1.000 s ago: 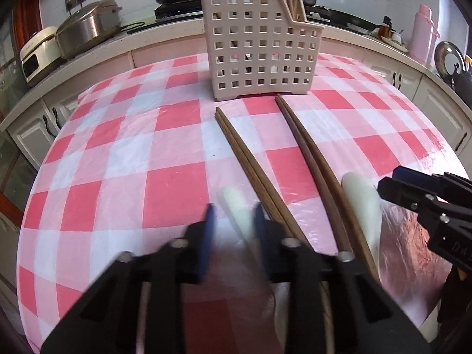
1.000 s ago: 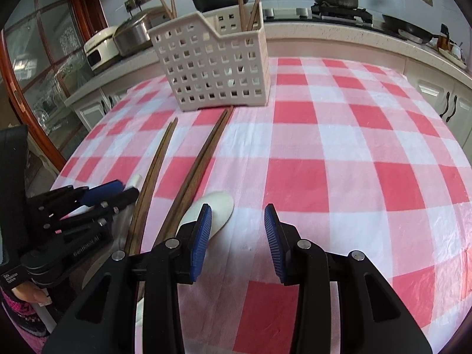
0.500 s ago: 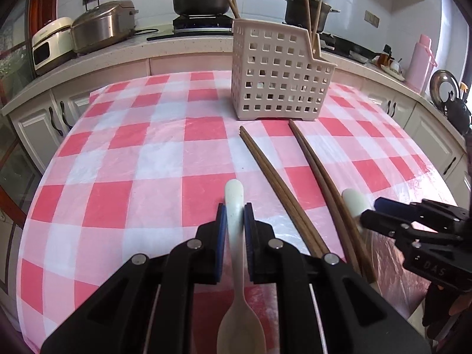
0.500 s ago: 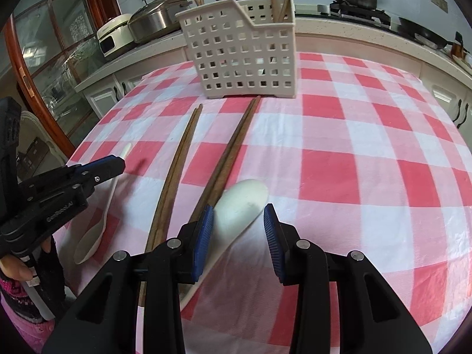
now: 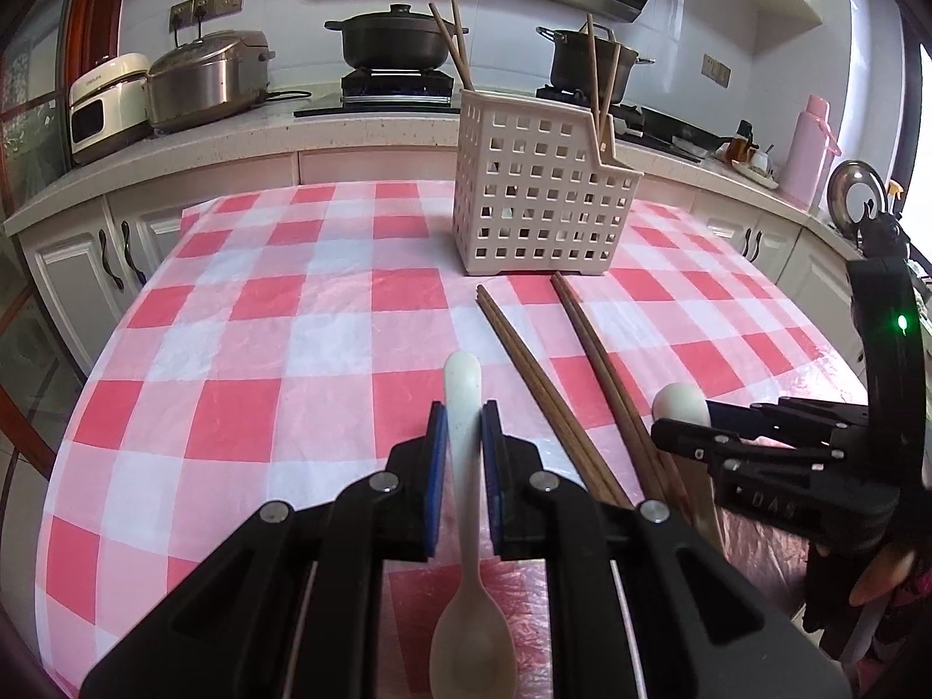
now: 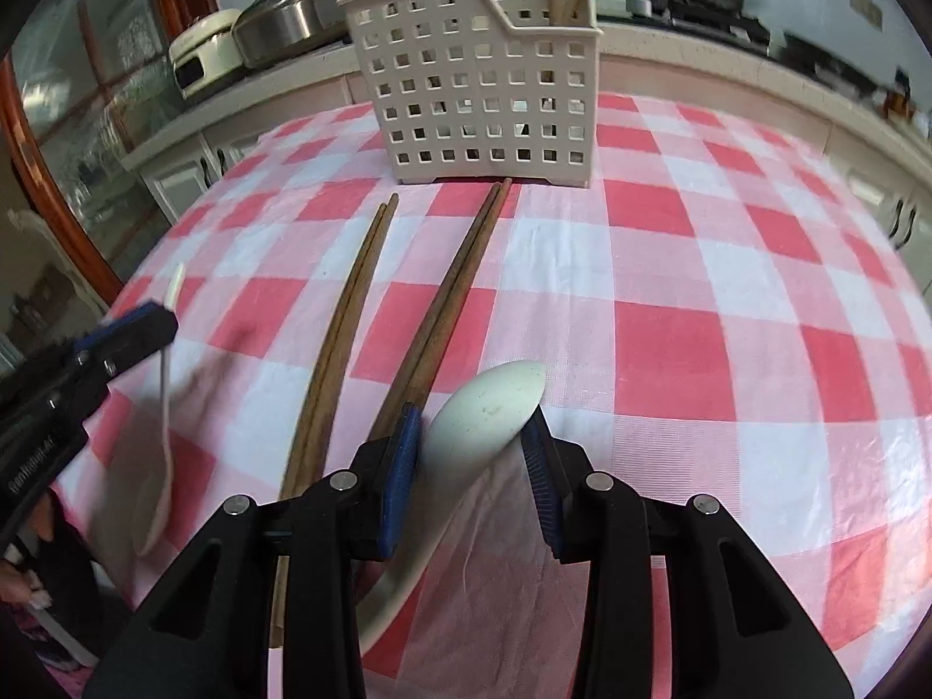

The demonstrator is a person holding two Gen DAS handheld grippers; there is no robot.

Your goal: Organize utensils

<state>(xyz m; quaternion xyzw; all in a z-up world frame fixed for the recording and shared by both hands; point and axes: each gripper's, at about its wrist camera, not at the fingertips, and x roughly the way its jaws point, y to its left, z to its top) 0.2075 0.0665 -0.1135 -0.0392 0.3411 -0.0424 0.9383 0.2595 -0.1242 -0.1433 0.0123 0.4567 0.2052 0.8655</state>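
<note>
Two cooking pots [image 5: 389, 39] stand on the stove behind the table [image 5: 244, 338], which has a red and white checked cloth, and a rice cooker [image 5: 204, 76] is on the counter at the left. In the left wrist view the white perforated basket [image 5: 542, 204] stands at the far side of the table with chopsticks upright in it. Two pairs of brown chopsticks [image 5: 542, 373] lie on the cloth in front of it. The left gripper [image 5: 463, 448] is pinching the handle of a small white spoon [image 5: 469, 501]; its handle end points toward the basket and its bowl hangs low, partly cut by the bottom edge. At the right the right gripper [image 5: 687, 425] is seen from the side, with a white tip just above it.

In the right wrist view the basket [image 6: 483, 93] is straight ahead. The right gripper [image 6: 469, 454] has its blue pads on both sides of the large white spoon [image 6: 489, 408]; its wide end lies between them. If the pads press on it I cannot tell. The lower part of this spoon is hidden behind the gripper body. At the left the small spoon [image 6: 166, 419] hangs blurred from the left gripper [image 6: 145, 320].
</note>
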